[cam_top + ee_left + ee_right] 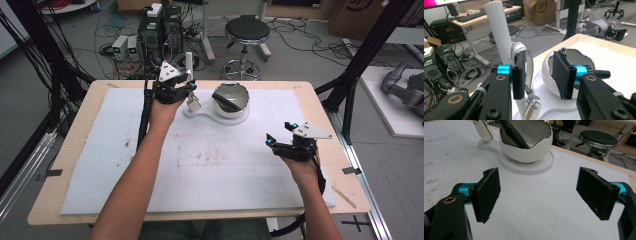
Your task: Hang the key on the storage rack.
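On the white foam-covered worktop [125,165] stands a flat white stand with a round base [220,116], carrying a white egg-shaped ceramic bowl with a jagged rim [230,98] and an upright white ribbed post [499,30] at its narrow end. A dark flat object [512,132] leans inside the bowl.

The left gripper [186,89] is at the post, at the far side of the worktop. In the left gripper view its fingers [519,75] stand partly closed, with a grey strap loop [522,50] and the small silver key fob [531,110] hanging from it between them. The strap lies against the left pad, while the right pad stands apart from it, so no firm grip can be made out. The fob hangs just above the stand's base, beside the bowl.

The right gripper [280,134] hovers over the near right part of the worktop, well apart from the stand. Its fingers [486,192] are spread wide with nothing between them.
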`<state>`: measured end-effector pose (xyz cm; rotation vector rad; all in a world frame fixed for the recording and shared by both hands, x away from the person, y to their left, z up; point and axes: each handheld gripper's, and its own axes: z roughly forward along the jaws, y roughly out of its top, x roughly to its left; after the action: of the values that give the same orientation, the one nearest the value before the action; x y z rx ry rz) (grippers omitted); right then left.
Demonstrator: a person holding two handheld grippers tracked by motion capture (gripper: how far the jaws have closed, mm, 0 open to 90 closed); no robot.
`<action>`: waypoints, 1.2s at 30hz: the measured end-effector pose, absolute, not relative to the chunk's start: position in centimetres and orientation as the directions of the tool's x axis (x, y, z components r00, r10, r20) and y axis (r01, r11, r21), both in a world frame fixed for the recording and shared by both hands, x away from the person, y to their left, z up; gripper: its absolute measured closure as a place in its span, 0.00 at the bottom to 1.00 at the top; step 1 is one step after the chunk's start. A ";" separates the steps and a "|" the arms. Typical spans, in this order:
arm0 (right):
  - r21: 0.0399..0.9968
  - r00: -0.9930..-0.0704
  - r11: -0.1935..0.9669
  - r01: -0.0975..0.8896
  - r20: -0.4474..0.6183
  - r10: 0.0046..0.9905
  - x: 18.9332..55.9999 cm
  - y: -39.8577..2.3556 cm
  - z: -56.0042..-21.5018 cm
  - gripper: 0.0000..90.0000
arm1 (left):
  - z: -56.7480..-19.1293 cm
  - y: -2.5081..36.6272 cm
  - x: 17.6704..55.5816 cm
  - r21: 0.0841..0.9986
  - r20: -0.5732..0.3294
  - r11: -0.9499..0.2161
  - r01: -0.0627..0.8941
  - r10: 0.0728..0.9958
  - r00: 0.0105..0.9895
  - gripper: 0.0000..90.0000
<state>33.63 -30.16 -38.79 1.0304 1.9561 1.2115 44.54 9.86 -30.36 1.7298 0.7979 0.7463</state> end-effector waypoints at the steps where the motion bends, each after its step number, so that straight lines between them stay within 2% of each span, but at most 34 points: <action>1: 0.914 -0.509 0.273 0.300 -0.089 0.856 33.6 -30.2 -38.8 0.22 | -30.3 9.8 44.6 0.960 0.107 -0.235 0.152 0.809 0.578 0.69; 10: 0.915 -0.512 0.274 0.297 -0.089 0.854 33.5 -30.2 -38.8 0.22 | -30.0 9.8 44.6 0.962 0.117 -0.237 0.138 0.809 0.576 0.67; 12: 0.915 -0.514 0.277 0.294 -0.093 0.853 33.5 -30.2 -38.8 0.22 | -30.1 9.8 44.8 0.959 0.114 -0.237 0.154 0.823 0.556 0.60; 24: 0.916 -0.514 0.273 0.294 -0.090 0.853 33.5 -30.3 -38.7 0.22 | -30.4 10.4 44.6 0.957 0.098 -0.232 0.175 0.825 0.557 0.55; 31: 0.917 -0.513 0.276 0.288 -0.096 0.853 33.5 -30.3 -38.7 0.22 | -30.1 11.8 42.8 0.952 0.104 -0.246 0.180 0.816 0.568 0.54; 36: 0.915 -0.510 0.280 0.289 -0.100 0.854 33.4 -30.4 -38.6 0.22 | -30.4 14.1 40.9 0.953 0.082 -0.235 0.192 0.807 0.585 0.49</action>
<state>33.43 -30.37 -38.65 1.0240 1.9513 1.2111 40.93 14.12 -30.45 1.7471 0.8262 0.7192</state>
